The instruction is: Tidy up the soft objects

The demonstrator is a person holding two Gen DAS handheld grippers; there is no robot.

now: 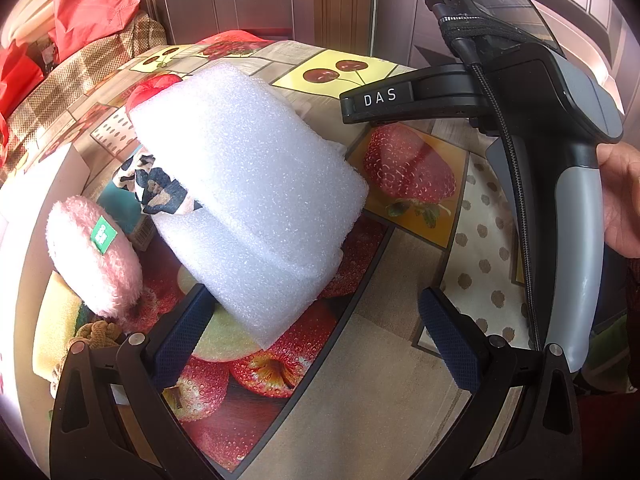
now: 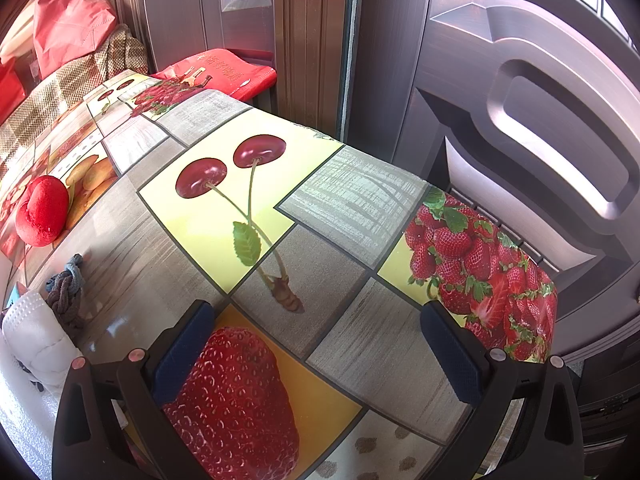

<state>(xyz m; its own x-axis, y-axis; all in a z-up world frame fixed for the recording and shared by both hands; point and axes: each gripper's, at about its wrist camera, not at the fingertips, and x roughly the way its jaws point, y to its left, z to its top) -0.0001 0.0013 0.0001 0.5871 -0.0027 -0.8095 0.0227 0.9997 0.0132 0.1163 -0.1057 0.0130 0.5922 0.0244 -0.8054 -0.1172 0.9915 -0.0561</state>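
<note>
A white foam roll (image 1: 248, 192) lies on the fruit-print tablecloth (image 1: 400, 380), just ahead of my left gripper (image 1: 316, 344), which is open and empty; its left finger sits beside the roll's near end. A pink fluffy pad (image 1: 92, 256) with a green tag, a black-and-white patterned cloth (image 1: 156, 184) and a tan knotted rope (image 1: 98, 334) lie to the left. My right gripper (image 2: 316, 356) is open and empty above the tablecloth (image 2: 360, 200); it also shows in the left wrist view (image 1: 532, 152). A red soft heart (image 2: 42, 212), a grey knotted rope (image 2: 66, 292) and white padded fabric (image 2: 36, 340) lie at its left.
A brown door (image 2: 540, 120) stands behind the table's far edge. A red bag (image 1: 88, 4) and a checked cloth (image 1: 80, 76) sit at the far left. A red mat (image 2: 224, 70) lies past the table's far end.
</note>
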